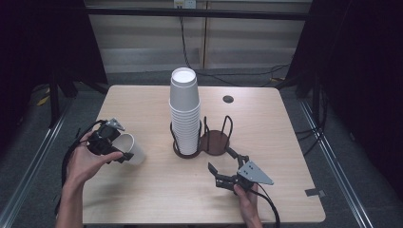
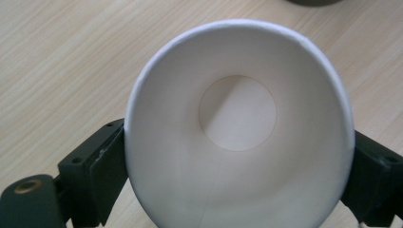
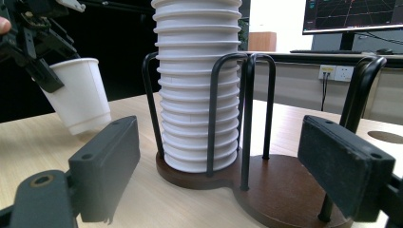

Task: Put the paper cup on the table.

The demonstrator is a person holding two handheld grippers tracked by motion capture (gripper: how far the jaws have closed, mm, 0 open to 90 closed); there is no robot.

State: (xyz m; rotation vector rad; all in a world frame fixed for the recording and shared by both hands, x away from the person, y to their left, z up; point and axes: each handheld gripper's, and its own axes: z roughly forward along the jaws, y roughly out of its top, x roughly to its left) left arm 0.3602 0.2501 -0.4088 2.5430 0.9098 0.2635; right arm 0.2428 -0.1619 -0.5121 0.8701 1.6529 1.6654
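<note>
Paper cup (image 2: pixel 237 128), smooth white, tapered, gripped at rim by left tool (image 1: pixel 116 142); right tool (image 1: pixel 223 173) gapes empty.

My left hand (image 1: pixel 88 159) comes in from the lower left, forearm angled up and inward, carrying the left gripper (image 1: pixel 115 147) with its jaws pointing right and slightly down, one on each side of a cup's rim. My right hand (image 1: pixel 247 197) sits low near the bottom edge, holding the right gripper (image 1: pixel 223 172) level, jaws spread wide apart and aimed up-left.
</note>
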